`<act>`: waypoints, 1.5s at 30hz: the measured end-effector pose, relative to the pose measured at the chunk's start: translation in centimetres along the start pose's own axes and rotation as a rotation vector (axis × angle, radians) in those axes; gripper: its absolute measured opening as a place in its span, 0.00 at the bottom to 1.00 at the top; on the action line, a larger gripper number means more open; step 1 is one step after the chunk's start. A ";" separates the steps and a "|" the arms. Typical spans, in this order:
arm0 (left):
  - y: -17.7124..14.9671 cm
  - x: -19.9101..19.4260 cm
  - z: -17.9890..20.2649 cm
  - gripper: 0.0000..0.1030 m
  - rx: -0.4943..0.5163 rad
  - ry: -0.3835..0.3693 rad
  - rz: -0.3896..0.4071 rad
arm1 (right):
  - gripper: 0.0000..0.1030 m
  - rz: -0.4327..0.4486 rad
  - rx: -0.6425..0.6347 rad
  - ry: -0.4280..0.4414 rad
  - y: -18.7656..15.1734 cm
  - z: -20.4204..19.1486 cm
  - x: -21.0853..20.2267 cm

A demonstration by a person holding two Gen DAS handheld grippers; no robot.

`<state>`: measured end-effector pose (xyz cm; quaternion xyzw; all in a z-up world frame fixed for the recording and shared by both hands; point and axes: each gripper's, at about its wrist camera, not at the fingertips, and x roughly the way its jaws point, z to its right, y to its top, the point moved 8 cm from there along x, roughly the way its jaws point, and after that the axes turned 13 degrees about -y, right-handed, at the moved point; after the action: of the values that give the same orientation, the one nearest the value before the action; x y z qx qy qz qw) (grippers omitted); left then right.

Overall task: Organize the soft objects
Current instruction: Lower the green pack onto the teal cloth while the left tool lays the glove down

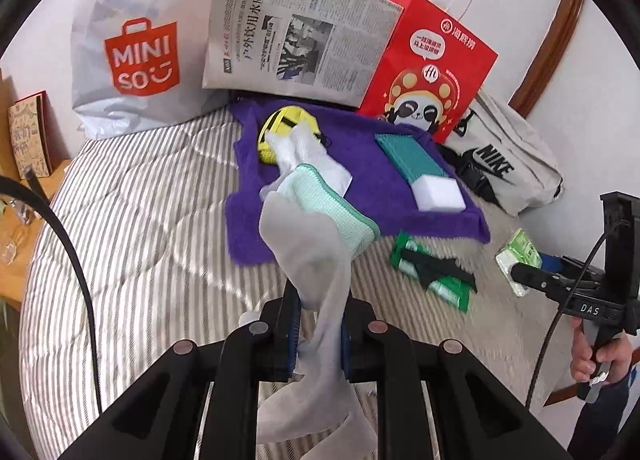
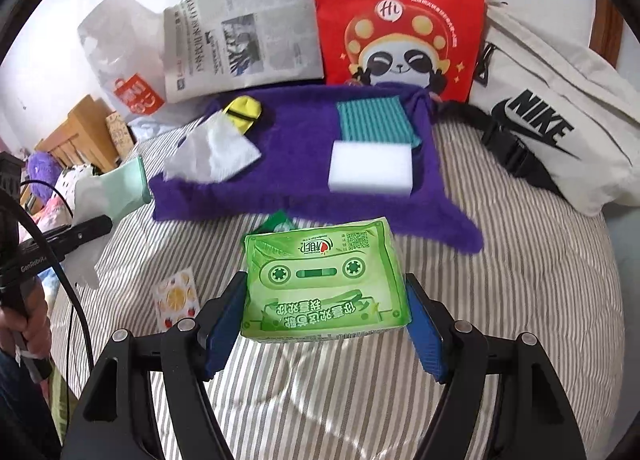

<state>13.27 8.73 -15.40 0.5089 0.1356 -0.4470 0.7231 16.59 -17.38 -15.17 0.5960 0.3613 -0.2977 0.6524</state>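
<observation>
My left gripper [image 1: 318, 334] is clamped on the grey-and-mint sock [image 1: 316, 236], lifted above the purple towel's [image 1: 360, 164] near edge. My right gripper [image 2: 326, 324] grips the green tissue pack [image 2: 324, 284] across its width, above the striped bed [image 2: 520, 280]. Lower each onto bare towel, then release.

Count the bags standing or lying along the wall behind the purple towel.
3: a white Miniso plastic bag at the left, a red paper bag behind the towel's right corner, a cream Nike bag lying furthest right. The newspaper could hide more.
</observation>
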 end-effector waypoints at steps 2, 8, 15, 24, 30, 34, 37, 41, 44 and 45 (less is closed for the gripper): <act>1.1 0.4 0.4 0.15 0.007 -0.015 0.005 | 0.71 0.008 0.006 -0.009 1.0 0.2 0.1; 4.6 2.0 1.6 0.15 0.053 -0.018 0.009 | 0.71 0.022 0.055 -0.025 4.7 1.3 1.1; 8.4 4.9 1.5 0.15 0.049 0.015 0.006 | 0.71 0.033 0.062 -0.021 8.7 1.0 3.6; 11.1 9.6 1.5 0.15 0.057 0.008 -0.029 | 0.71 0.034 0.066 -0.037 13.5 1.0 7.1; 12.4 12.0 1.5 0.15 0.043 -0.010 -0.048 | 0.71 0.016 0.035 -0.031 15.1 0.2 9.7; 13.2 13.8 1.5 0.15 0.045 -0.005 -0.068 | 0.71 -0.006 0.024 -0.061 15.3 0.9 11.7; 13.4 15.2 1.4 0.15 0.039 -0.014 -0.088 | 0.71 -0.015 0.044 -0.101 15.3 2.1 13.3; 13.4 16.6 1.3 0.15 0.030 -0.030 -0.104 | 0.71 -0.049 0.058 -0.096 15.0 2.8 15.4; 13.5 17.2 0.9 0.15 0.031 -0.019 -0.111 | 0.71 -0.052 0.044 -0.089 15.4 2.5 16.4; 13.5 17.3 0.8 0.15 0.026 -0.020 -0.111 | 0.71 -0.050 0.039 -0.098 15.6 2.5 16.7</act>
<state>33.45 0.35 -17.99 0.5053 0.1504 -0.4931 0.6920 39.01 -17.40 -20.09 0.5840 0.3378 -0.3495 0.6501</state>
